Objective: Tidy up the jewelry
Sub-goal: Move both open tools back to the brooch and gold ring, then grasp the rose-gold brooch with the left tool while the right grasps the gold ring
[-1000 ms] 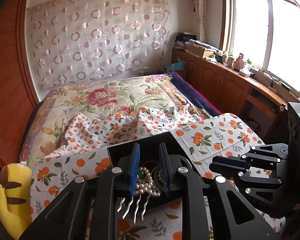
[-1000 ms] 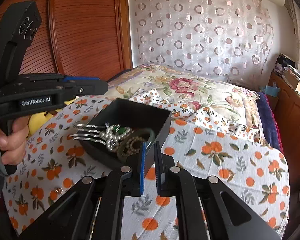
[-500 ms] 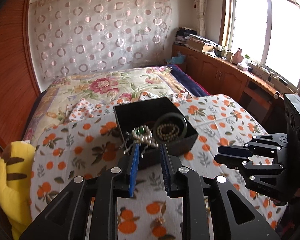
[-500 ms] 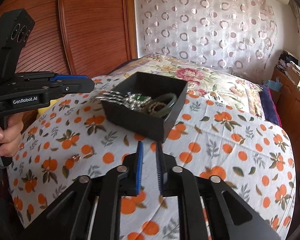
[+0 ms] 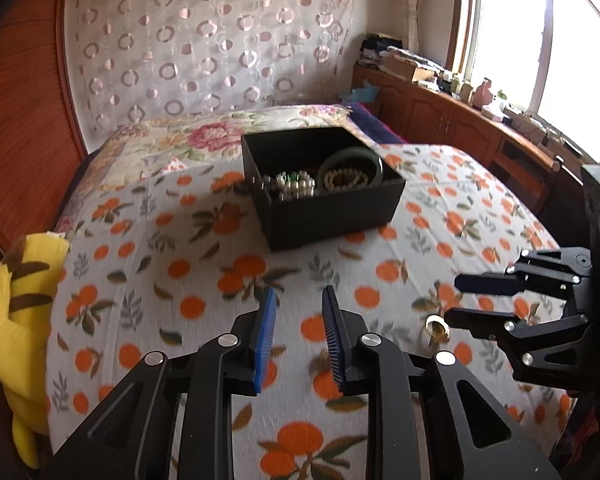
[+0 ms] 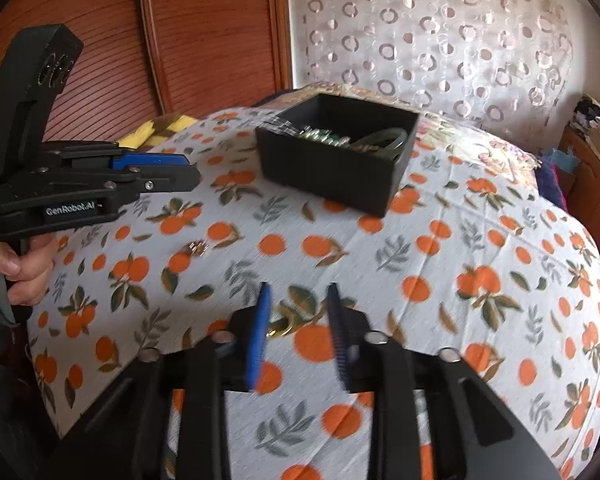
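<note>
A black box [image 5: 332, 216] stands on the orange-print cloth and holds a pearl hair comb [image 5: 296, 184], a green bangle [image 5: 350, 160] and beads; it also shows in the right wrist view [image 6: 332, 172]. My left gripper [image 5: 298, 300] is open and empty, well short of the box. My right gripper [image 6: 296, 296] is open and empty above the cloth. A gold ring [image 5: 436, 326] lies on the cloth beside the right gripper's fingers [image 5: 484, 316]. A gold piece [image 6: 278, 330] lies between the right gripper's fingers in its own view. A small earring [image 6: 198, 247] lies on the cloth to the left.
The orange-print cloth [image 5: 148, 288] covers a table in front of a bed with a floral quilt [image 5: 204, 136]. A yellow plush toy [image 5: 16, 304] sits at the left edge. Wooden cabinets [image 5: 440, 120] run under the window on the right.
Both grippers have pulled back from the box and opened wider. The pearl comb, held over the box a second ago, now lies in the box.
</note>
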Tool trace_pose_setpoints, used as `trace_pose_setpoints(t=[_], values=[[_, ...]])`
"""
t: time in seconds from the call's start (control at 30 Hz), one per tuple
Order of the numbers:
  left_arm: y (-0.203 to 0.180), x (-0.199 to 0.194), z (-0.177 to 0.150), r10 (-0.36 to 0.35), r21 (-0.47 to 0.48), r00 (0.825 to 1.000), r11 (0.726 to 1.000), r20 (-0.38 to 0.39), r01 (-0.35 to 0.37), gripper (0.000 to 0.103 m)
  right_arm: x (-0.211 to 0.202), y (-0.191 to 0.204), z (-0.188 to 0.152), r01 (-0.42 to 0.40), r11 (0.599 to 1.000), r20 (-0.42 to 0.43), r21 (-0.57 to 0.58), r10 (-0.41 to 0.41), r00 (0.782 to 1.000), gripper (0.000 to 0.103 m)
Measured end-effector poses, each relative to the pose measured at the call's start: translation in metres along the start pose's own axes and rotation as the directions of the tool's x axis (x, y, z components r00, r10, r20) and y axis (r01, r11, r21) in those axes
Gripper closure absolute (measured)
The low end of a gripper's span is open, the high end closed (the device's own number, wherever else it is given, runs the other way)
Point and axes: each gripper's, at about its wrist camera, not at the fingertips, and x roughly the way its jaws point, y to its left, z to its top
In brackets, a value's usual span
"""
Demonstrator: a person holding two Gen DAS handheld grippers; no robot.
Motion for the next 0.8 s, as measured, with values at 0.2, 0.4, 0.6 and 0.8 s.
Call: trace_pose_setpoints(t=[0.2,0.4,0.6,0.8], values=[[-0.002,0.002,-0.017,-0.007,0.013,0.999,1.000,-0.040,0.007,0.072,0.008,0.008,-0.006,-0.005,1.000,-0.043,-0.011,0.005,0.999,0.064],[-0.005,0.002,-0.023,-0.013,0.021,0.998,1.000,-0.060,0.014,0.067,0.016,0.017,-0.007,0.014,0.998,-0.079,-0.064,-0.019,0.997,0.064],[-0.008,0.004,-0.026,-0.026,0.020,0.997,0.999,-0.072,0.027,0.067,0.015,0.018,-0.007,0.025,0.996,-0.078,-0.088,-0.032,0.996,0.083],[-0.015,0.010,-0.029,-0.038,0.026,0.995,0.999,-0.095,0.041,0.066,0.007,0.014,-0.010,0.020,0.997,-0.059,-0.080,-0.025,0.998,0.091]])
